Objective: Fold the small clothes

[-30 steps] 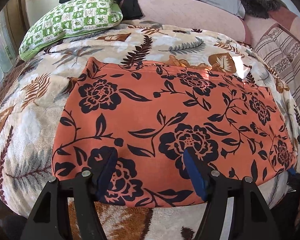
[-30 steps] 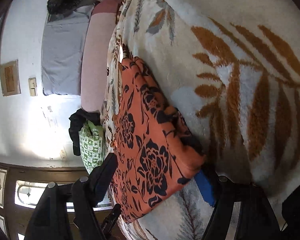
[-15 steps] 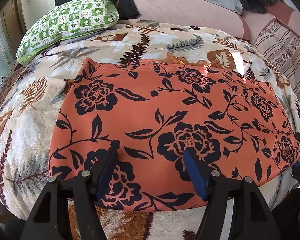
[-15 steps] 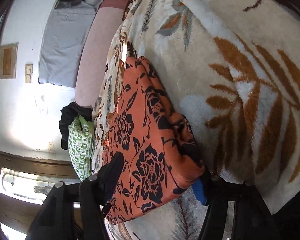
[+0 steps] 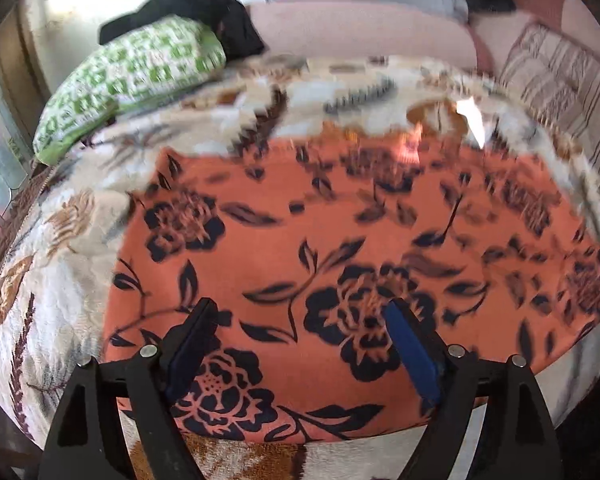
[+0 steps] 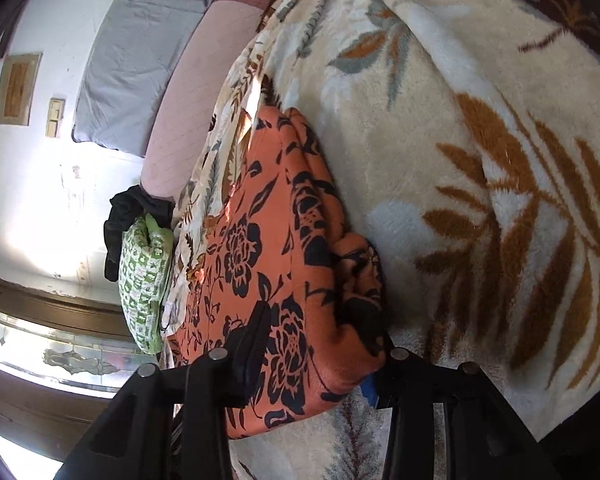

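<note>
An orange garment with dark navy flowers (image 5: 340, 240) lies spread flat on a leaf-patterned blanket (image 5: 52, 280). My left gripper (image 5: 300, 316) is open above the garment's near edge, with a finger on each side and nothing held. In the right wrist view the same garment (image 6: 276, 264) is seen edge-on, folded in layers. My right gripper (image 6: 324, 336) is open with its jaws astride the garment's near corner; one finger (image 6: 256, 336) lies over the top and the other sits below, mostly hidden by cloth.
A green and white patterned pillow (image 5: 132, 80) with a black garment (image 5: 204, 12) on it lies at the back left. A pink bolster (image 5: 360, 28) and a striped cushion (image 5: 560, 92) line the back. A window (image 6: 60, 356) is at the left.
The left gripper has moved forward over the garment, and its view is now blurred. The right gripper has pushed further onto the garment's corner. Both stay open.
</note>
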